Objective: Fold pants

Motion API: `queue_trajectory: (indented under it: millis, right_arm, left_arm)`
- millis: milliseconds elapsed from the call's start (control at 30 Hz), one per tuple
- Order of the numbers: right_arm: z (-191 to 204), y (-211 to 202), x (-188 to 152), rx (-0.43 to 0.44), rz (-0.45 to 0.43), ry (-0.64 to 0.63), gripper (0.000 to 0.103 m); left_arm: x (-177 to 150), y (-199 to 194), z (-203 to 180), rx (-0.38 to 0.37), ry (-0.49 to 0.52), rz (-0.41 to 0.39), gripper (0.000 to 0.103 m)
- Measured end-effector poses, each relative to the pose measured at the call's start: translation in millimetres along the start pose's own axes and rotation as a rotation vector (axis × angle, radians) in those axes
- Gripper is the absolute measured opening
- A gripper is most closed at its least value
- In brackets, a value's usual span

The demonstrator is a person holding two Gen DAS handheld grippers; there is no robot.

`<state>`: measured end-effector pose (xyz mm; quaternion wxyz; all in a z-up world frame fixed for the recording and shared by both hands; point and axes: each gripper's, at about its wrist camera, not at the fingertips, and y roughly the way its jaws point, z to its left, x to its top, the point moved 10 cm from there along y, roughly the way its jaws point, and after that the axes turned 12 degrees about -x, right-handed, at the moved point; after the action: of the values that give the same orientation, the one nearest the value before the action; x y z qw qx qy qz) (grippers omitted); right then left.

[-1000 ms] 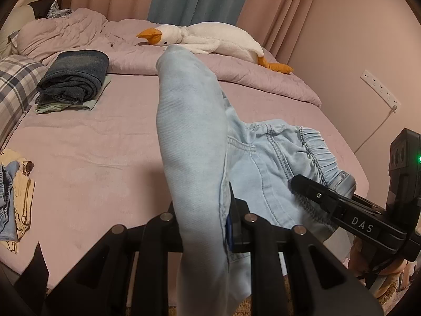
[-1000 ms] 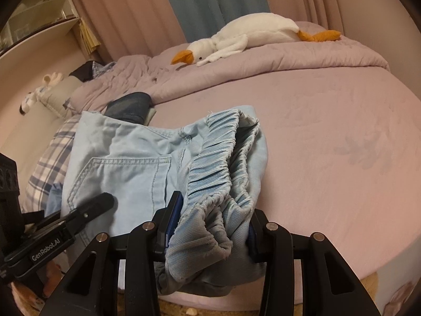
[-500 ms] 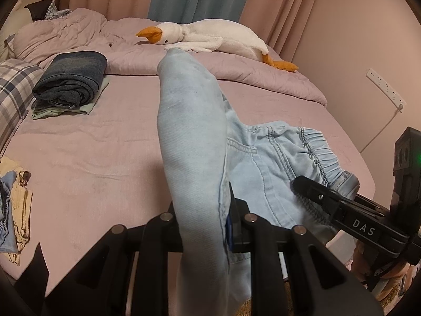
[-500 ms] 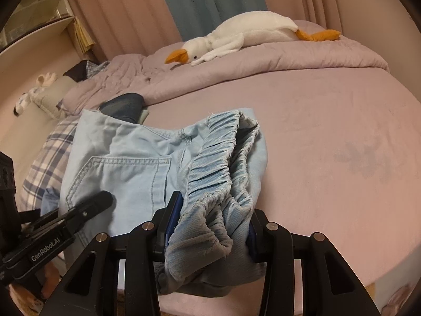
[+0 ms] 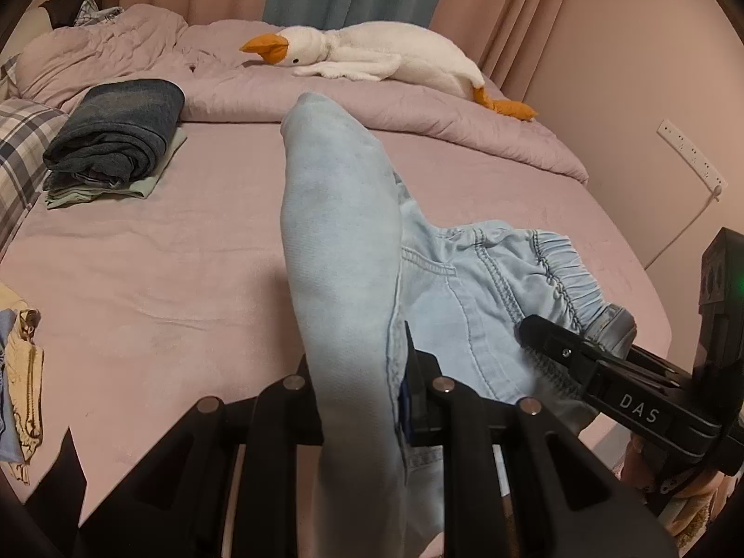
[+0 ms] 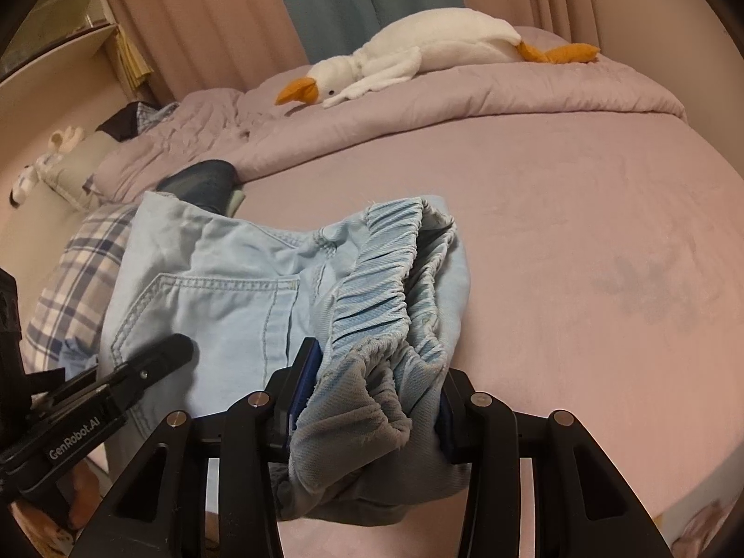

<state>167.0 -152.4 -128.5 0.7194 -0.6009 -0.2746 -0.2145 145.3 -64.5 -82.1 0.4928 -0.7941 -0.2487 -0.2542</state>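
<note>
Light blue denim pants (image 5: 344,251) are held above the near edge of the pink bed (image 5: 162,251). My left gripper (image 5: 362,404) is shut on a bunched fold of the pant leg, which rises in front of the lens. My right gripper (image 6: 367,400) is shut on the gathered elastic waistband (image 6: 395,288). The right gripper also shows in the left wrist view (image 5: 558,348) at the waistband end. The left gripper shows in the right wrist view (image 6: 153,362) beside the back pocket (image 6: 218,307). The pants hang stretched between the two grippers.
A folded dark blue garment (image 5: 116,130) lies on a pale green one at the bed's left. A white goose plush (image 5: 372,56) lies on the rumpled duvet (image 5: 418,111) at the back. A plaid pillow (image 5: 18,149) and loose clothes (image 5: 18,372) sit at the left edge.
Both grippers have moved forward a little toward the bed with the pants still held. The grips have not changed.
</note>
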Motion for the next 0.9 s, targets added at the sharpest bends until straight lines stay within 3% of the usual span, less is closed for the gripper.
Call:
queue_trajectory:
  millis: [900]
  right_arm:
    - [-17,70,-29,-0.06,0.17,0.009,0.044]
  left_arm:
    - [-34,86,46,0.019,-0.072,0.155,0.021]
